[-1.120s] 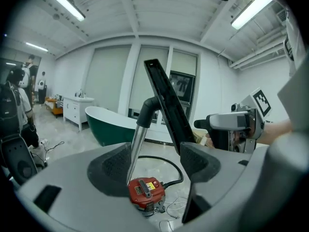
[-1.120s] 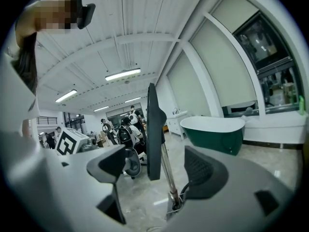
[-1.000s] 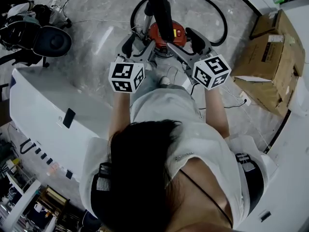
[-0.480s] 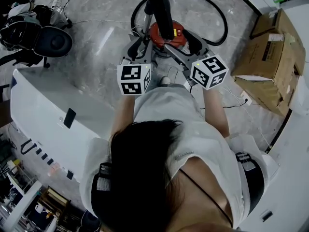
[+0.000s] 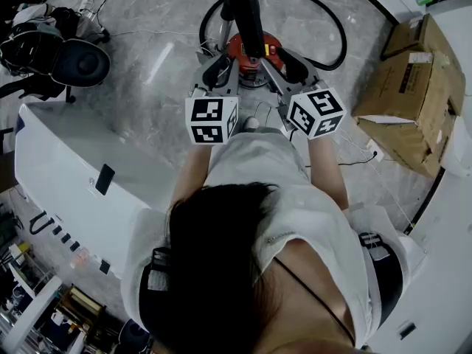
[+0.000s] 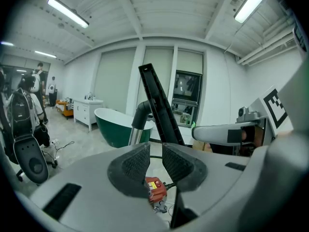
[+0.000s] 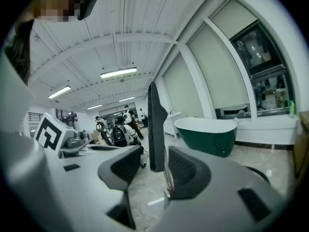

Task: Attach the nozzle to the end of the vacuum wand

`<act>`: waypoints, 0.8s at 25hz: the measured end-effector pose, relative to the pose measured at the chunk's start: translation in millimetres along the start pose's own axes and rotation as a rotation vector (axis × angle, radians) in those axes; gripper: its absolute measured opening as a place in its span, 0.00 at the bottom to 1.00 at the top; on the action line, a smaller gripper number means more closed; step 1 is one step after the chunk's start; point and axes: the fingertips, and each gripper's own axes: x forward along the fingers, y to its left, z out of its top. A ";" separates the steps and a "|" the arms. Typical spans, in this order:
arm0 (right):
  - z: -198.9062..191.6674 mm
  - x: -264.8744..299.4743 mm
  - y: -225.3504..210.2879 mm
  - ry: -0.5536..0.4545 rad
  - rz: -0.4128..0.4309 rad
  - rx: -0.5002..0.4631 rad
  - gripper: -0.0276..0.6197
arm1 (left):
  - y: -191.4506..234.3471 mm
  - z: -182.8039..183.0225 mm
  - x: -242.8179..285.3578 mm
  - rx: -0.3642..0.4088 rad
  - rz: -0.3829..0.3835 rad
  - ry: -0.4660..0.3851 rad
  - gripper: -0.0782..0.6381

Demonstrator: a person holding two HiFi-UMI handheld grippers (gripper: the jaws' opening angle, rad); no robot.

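The person stands over a grey stone floor and holds both grippers out in front, with their marker cubes facing up and their tips drawn in toward one another.

A long, flat black nozzle rises steeply between the two tips toward the head camera. In the left gripper view the nozzle slants up behind the jaws. Just beside it, a black elbow tops the metal tube of the vacuum wand. How the elbow and the nozzle meet cannot be made out.

The left gripper has just been closing. Its pads stand nearly together with only a narrow slot left between them. Nothing sits in that slot. Through it show the floor and the red vacuum canister.

The right gripper has also just been closing, and the lower end of the nozzle hangs between its jaws. The nozzle is close to the pad on the view's right, and a sliver of background shows at the other pad, so the nozzle is not clamped.

The canister rests on the floor just past the tips, and its black hose loops round behind it. Cardboard boxes lie to the person's right. A dark green bathtub stands farther off in the room.
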 end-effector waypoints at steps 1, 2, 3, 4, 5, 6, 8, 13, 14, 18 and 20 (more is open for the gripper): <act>0.4 -1.3 -0.8 -0.003 -0.009 -0.005 0.34 | -1.1 0.2 -0.7 0.001 0.001 -0.002 0.22; 0.3 -2.1 -0.3 -0.003 -0.009 -0.009 0.34 | -1.6 0.4 -1.6 0.001 0.003 -0.004 0.22; 0.1 -2.7 0.6 -0.002 -0.008 -0.011 0.34 | -1.7 0.6 -2.6 0.001 0.006 -0.005 0.22; -0.4 -3.2 1.2 -0.001 -0.009 -0.011 0.32 | -1.6 0.7 -3.6 0.000 0.009 -0.007 0.22; -1.0 -3.6 1.1 0.000 -0.016 -0.009 0.30 | -1.5 0.9 -4.5 -0.001 0.011 -0.009 0.22; -1.8 -3.6 0.1 0.002 -0.030 -0.007 0.27 | -1.2 1.2 -5.3 -0.003 0.014 -0.010 0.21; -4.0 -3.7 -3.5 0.012 -0.070 0.000 0.13 | -0.4 1.4 -7.6 -0.002 0.023 -0.013 0.20; 0.5 -4.4 -5.9 -0.013 -0.111 0.014 0.07 | 2.1 2.8 -13.1 -0.004 0.057 -0.030 0.15; 2.0 -4.3 -6.8 -0.017 -0.121 0.012 0.07 | 2.4 4.9 -13.8 -0.005 0.063 -0.041 0.15; 1.1 -5.1 -6.7 -0.012 -0.148 0.004 0.07 | 1.8 7.3 -15.7 -0.009 0.069 -0.048 0.13; -0.2 -4.5 -8.0 -0.006 -0.159 -0.002 0.07 | 1.9 8.0 -14.8 -0.013 0.068 -0.045 0.12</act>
